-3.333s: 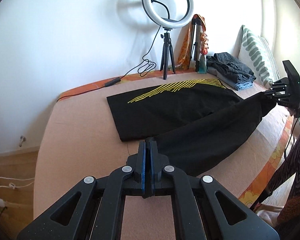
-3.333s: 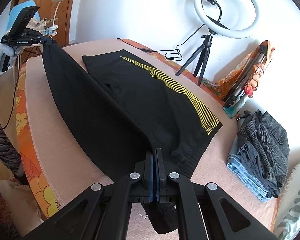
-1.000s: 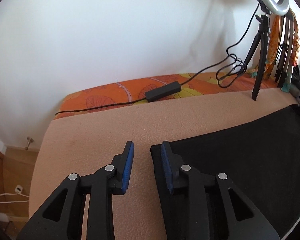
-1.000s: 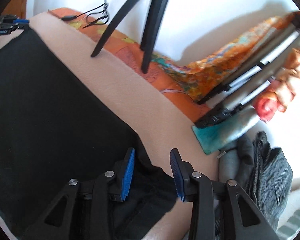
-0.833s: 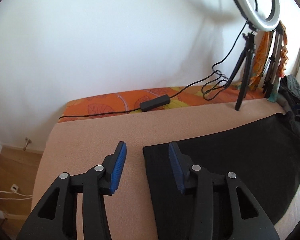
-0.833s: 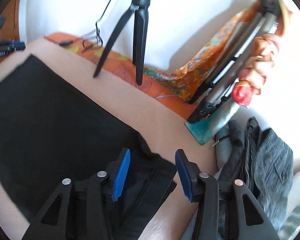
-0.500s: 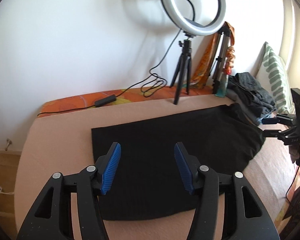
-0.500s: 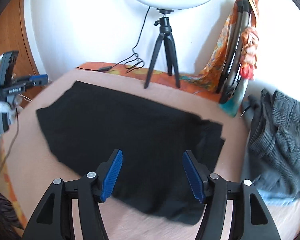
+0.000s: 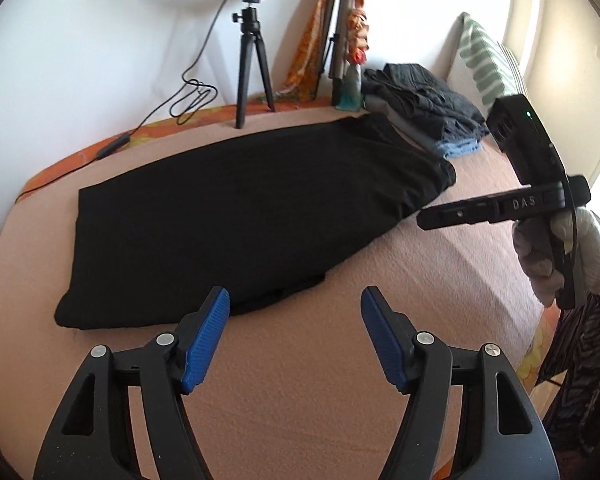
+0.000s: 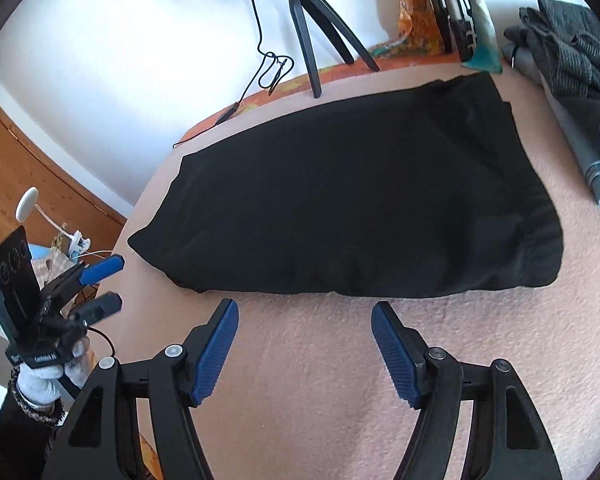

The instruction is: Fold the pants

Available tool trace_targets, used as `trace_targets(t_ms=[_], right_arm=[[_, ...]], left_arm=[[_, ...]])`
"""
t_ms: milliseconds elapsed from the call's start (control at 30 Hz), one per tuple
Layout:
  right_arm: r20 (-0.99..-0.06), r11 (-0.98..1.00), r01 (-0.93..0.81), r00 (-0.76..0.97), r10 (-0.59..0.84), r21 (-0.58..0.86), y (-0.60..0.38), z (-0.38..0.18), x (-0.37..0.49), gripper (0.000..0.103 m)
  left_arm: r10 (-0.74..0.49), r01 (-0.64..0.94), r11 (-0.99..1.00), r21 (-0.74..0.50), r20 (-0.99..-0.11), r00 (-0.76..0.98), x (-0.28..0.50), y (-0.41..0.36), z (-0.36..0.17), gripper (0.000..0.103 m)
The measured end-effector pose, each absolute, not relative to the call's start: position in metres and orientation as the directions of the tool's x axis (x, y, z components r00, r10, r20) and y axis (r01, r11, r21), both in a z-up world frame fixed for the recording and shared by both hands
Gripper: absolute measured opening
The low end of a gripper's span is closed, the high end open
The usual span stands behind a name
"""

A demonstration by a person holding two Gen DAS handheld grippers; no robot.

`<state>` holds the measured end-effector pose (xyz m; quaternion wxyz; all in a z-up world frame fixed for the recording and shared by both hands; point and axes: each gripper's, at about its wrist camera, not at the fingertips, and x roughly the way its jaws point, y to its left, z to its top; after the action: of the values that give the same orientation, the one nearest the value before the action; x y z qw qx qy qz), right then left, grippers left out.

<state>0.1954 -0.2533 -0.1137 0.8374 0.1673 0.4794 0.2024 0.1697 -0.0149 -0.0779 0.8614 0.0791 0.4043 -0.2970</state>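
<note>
Both tools free: the left gripper (image 9: 294,336) and right gripper (image 10: 304,350) hang with jaws spread wide, empty. The black fabric pants (image 10: 352,204), folded leg over leg, lie ahead on the pink fleece bedcover (image 10: 340,380), long axis running left-right (cuffs nearer the left).

Black pants (image 9: 240,204) flat on bed (image 9: 440,272); left hand-held gripper (image 9: 295,300) gaping, empty.

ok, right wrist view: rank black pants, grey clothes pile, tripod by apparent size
1. Black folded pants, clearly largest.
2. Grey folded clothes pile, partly cut off at the frame edge.
3. Black ring-light tripod. Fisheye distortion makes 2 versus 3 unsure.
</note>
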Motion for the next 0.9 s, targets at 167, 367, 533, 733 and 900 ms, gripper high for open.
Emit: trace_targets(t_ms=[167,367,533,733,900], right_arm=[[-0.707,0.826,-0.167,0.444,0.551,0.539,-0.242,-0.124,0.206,0.072],[-0.673,0.801,-0.141,0.47,0.572,0.582,-0.239,-0.126,0.216,0.068],[-0.633,0.745,-0.069,0.479,0.608,0.663,-0.25,-0.137,0.227,0.031],[-0.571,0.693,-0.054,0.521,0.634,0.719,-0.257,-0.128,0.231,0.006],[-0.526,0.675,-0.088,0.557,0.643,0.732,-0.256,-0.106,0.231,0.004]], left_arm=[[-0.417,0.594,0.802,-0.063,-0.771,0.482,0.175,-0.026,-0.089,0.068],[-0.447,0.608,0.786,-0.112,-0.783,0.433,0.182,-0.032,-0.1,0.059],[-0.452,0.608,0.783,-0.132,-0.792,0.41,0.186,-0.038,-0.109,0.059],[-0.444,0.61,0.783,-0.124,-0.799,0.407,0.187,-0.045,-0.119,0.058],[-0.447,0.606,0.787,-0.119,-0.788,0.425,0.188,-0.05,-0.118,0.054]])
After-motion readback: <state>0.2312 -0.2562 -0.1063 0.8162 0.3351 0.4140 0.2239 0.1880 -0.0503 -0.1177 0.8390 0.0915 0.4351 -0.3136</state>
